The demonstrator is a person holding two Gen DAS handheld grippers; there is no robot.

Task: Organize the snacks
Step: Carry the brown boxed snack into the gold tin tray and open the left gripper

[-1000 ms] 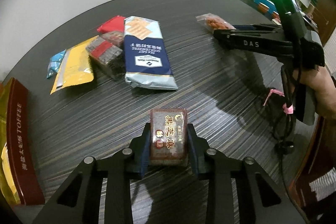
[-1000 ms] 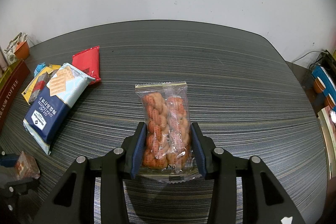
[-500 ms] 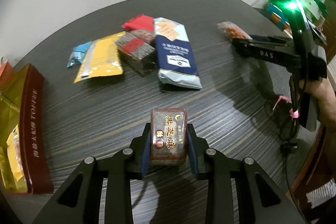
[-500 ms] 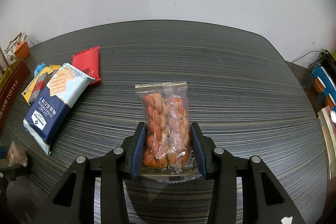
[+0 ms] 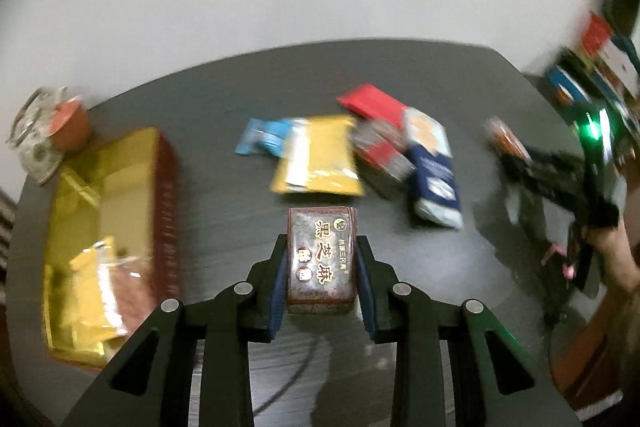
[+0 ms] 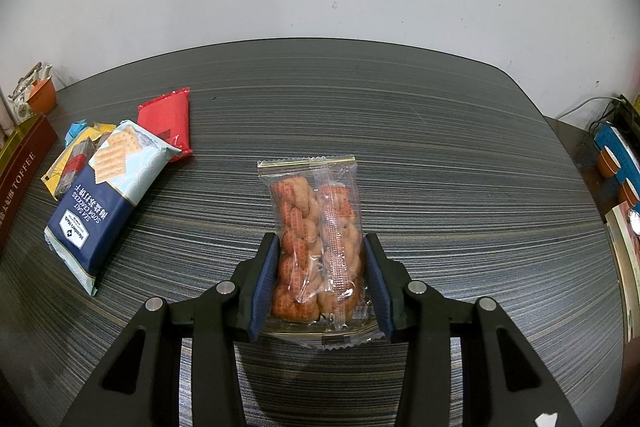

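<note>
My left gripper (image 5: 321, 259) is shut on a small brown sesame snack pack (image 5: 321, 259) and holds it above the dark table. A gold-lined toffee box (image 5: 102, 231) lies open at the left with packets inside. My right gripper (image 6: 320, 267) is shut on a clear bag of orange twisted snacks (image 6: 316, 243), held still over the table; it also shows at the right of the left wrist view (image 5: 560, 179). A loose pile lies on the table: soda cracker pack (image 6: 104, 195), red packet (image 6: 166, 119), yellow packet (image 5: 318, 159), blue packet (image 5: 262, 135).
The dark striped table (image 6: 440, 147) meets a white wall at the back. A teapot and orange cup (image 5: 48, 131) stand at the far left corner. Boxes and cups (image 6: 616, 163) sit beyond the table's right edge.
My left gripper has swung left with the sesame pack, so the toffee box has come into fuller view and the snack pile has shifted right. The right gripper has held still.
</note>
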